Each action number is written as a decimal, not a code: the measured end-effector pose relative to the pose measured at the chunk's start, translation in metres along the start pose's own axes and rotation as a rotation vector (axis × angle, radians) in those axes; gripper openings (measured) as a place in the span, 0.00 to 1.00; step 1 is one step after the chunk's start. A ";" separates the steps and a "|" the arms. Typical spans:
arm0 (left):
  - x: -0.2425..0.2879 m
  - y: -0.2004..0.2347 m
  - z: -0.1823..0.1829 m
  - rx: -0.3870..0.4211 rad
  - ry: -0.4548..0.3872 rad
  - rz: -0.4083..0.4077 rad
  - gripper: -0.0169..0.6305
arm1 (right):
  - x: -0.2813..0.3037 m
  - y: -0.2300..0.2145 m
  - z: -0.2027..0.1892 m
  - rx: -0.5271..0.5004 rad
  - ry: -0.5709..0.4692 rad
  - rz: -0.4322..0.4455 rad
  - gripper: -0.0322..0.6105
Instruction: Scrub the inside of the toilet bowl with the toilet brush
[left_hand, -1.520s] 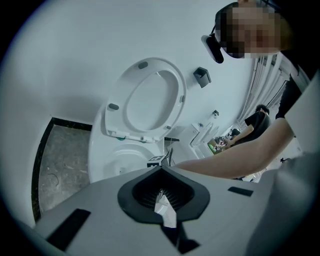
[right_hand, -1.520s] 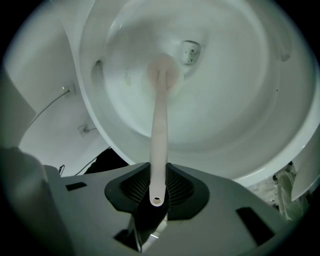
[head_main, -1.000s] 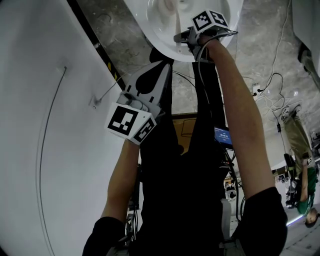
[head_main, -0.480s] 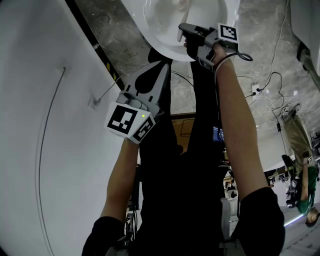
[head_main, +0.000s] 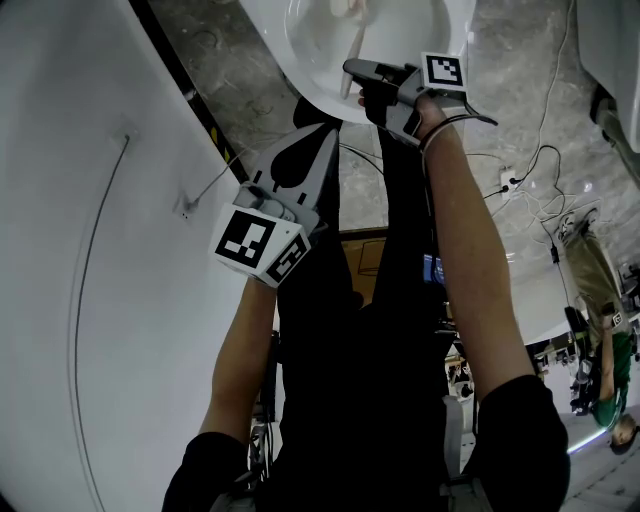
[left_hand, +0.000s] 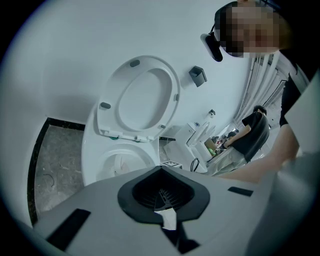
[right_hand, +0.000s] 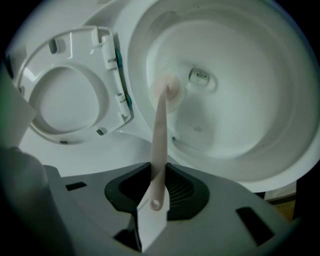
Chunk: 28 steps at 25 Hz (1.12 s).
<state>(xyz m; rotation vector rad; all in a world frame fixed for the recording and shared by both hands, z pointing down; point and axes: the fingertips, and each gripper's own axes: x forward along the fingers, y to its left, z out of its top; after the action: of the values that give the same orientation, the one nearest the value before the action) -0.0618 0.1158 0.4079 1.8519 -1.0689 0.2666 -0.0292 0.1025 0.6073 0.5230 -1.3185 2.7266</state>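
Got the toilet brush (right_hand: 160, 125) pinched in the right gripper (right_hand: 158, 176), squeezed low on its pale handle (right_hand: 156, 165) from both sides by the jaws, with the hole end poking back past the pads. Looking along those jaws, can follow the handle up toward 12 o'clock to the round brush head (right_hand: 167, 91), down inside the toilet bowl (right_hand: 260, 130). Seems to sit against the white inner wall, though can't swear to actual contact. Lies just beside a small oval opening (right_hand: 202, 77) at its 2 o'clock. Fills that view from 12 round to 4 o'clock, that bowl, with the lifted seat (right_hand: 65, 102) off at 9 o'clock.

Same story from the head view at 12 o'clock: right gripper out over the bowl's rim on a straight arm.

Have the left gripper (head_main: 326, 142) at about 10 o'clock from centre, well apart from the bowl, over grey stone floor (head_main: 250, 70) and next to a white wall (head_main: 90, 250). Nothing in it, with the jaws pressed together into a point. Aimed at the toilet, going by the left gripper view: bowl at 8 o'clock, seat standing up above it at 10 o'clock, small dark holder (left_hand: 198, 75) on the wall at 1 o'clock. Also spotted somebody in black (left_hand: 252, 132) at 3 o'clock there.
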 end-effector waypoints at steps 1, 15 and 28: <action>0.001 0.000 0.001 0.000 0.000 0.001 0.04 | 0.004 -0.003 -0.004 -0.027 0.037 -0.042 0.21; -0.002 0.001 0.000 -0.014 -0.009 0.008 0.04 | -0.030 -0.094 -0.045 -0.264 0.534 -0.710 0.21; 0.002 0.000 0.008 -0.031 -0.039 0.004 0.04 | -0.175 -0.077 0.064 -0.876 0.887 -1.729 0.21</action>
<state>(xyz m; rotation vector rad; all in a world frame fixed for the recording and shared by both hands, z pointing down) -0.0630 0.1087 0.4051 1.8338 -1.0977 0.2163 0.1679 0.1168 0.6436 0.1075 -0.8246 0.6548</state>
